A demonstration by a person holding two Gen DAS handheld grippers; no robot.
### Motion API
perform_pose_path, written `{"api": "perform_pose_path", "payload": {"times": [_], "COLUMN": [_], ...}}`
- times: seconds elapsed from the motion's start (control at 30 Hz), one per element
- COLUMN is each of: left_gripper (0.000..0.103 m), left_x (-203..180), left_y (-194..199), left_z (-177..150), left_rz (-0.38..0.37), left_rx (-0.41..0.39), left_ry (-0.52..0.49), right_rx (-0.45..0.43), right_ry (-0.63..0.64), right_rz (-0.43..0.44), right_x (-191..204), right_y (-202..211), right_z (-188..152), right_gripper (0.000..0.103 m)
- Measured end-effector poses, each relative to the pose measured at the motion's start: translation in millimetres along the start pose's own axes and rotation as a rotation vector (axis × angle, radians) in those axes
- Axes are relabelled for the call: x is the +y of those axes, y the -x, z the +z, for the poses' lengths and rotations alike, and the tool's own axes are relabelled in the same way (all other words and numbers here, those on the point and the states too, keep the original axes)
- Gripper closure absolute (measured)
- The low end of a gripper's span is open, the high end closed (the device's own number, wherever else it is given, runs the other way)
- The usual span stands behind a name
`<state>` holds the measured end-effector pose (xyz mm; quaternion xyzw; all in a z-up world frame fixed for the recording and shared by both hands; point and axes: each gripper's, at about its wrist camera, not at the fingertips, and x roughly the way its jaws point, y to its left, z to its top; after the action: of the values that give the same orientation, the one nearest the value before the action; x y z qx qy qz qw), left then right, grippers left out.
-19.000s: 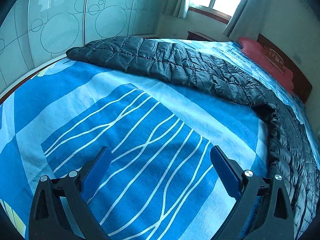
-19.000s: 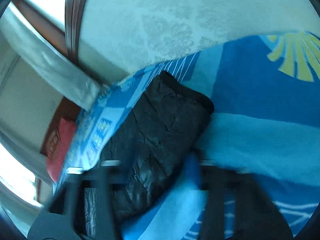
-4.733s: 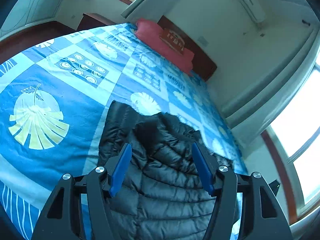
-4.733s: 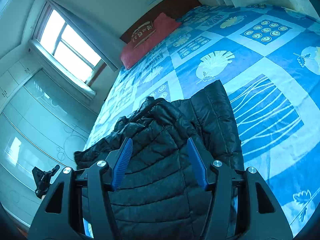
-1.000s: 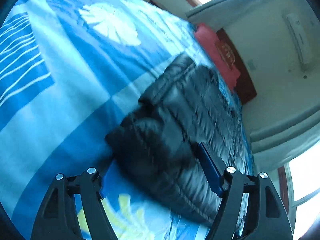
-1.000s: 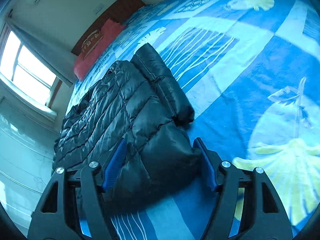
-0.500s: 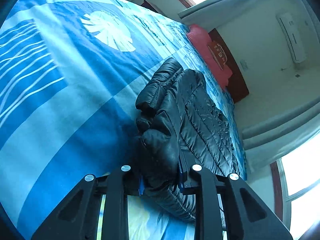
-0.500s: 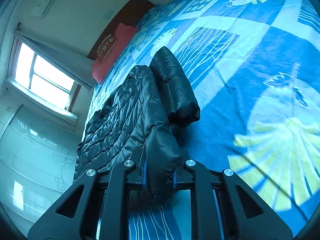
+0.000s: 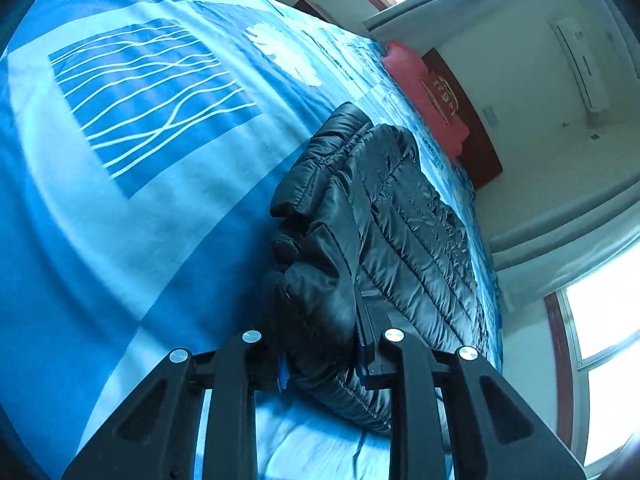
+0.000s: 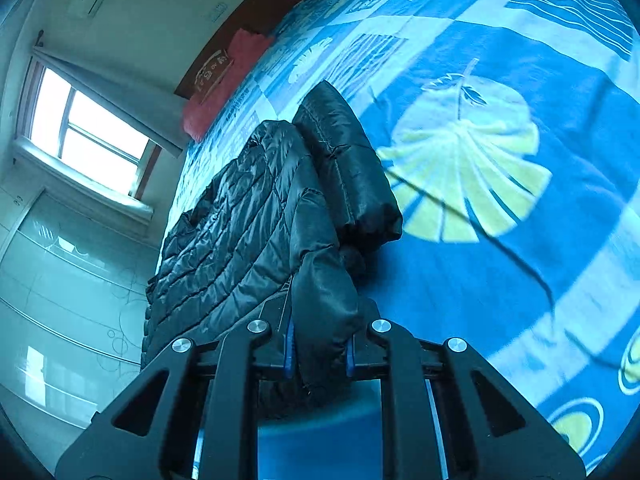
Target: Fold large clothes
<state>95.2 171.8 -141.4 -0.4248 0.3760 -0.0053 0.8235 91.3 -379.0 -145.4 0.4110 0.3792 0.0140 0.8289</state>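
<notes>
while both tools pinch it, the black puffer jacket (image 9: pixel 384 220) lies bunched along the middle of the blue patterned bedspread (image 9: pixel 120 208). at the bottom centre of its frame the left gripper (image 9: pixel 322 344) has its jaws drawn narrow on a thick fold of the jacket. the right gripper (image 10: pixel 320 340) clamps another fold the same way, low in its frame. a red pillow (image 10: pixel 228 84) sits at the upper left, by the headboard (image 10: pixel 248 20).
</notes>
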Motion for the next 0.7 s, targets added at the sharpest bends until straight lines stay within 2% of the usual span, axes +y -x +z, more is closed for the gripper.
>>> {"api": "perform_pose_path", "payload": {"times": [0.1, 0.2, 0.33, 0.47, 0.7], "left_gripper": [0.078, 0.071, 0.063, 0.054, 0.051], "left_x": [4, 7, 10, 15, 26], "left_y": [-7, -5, 4, 14, 30], "left_z": [1, 2, 0, -2, -5], "left_rz": [-0.001, 0.004, 0.02, 0.04, 0.051], "left_rx": [0.012, 0.018, 0.012, -0.007, -0.012], "left_ry": [0.004, 0.0, -0.013, -0.017, -0.002], "right_rx": [0.006, -0.001, -0.015, -0.032, -0.085], "right_ry": [-0.034, -0.037, -0.048, -0.059, -0.042], "right_rz": [0.011, -0.002, -0.007, -0.015, -0.071], "right_x": [-7, -9, -15, -23, -30], "right_y": [-5, -7, 3, 12, 39], "right_z": [2, 9, 5, 3, 3], "right_gripper": [0.082, 0.071, 0.061, 0.058, 0.053]}}
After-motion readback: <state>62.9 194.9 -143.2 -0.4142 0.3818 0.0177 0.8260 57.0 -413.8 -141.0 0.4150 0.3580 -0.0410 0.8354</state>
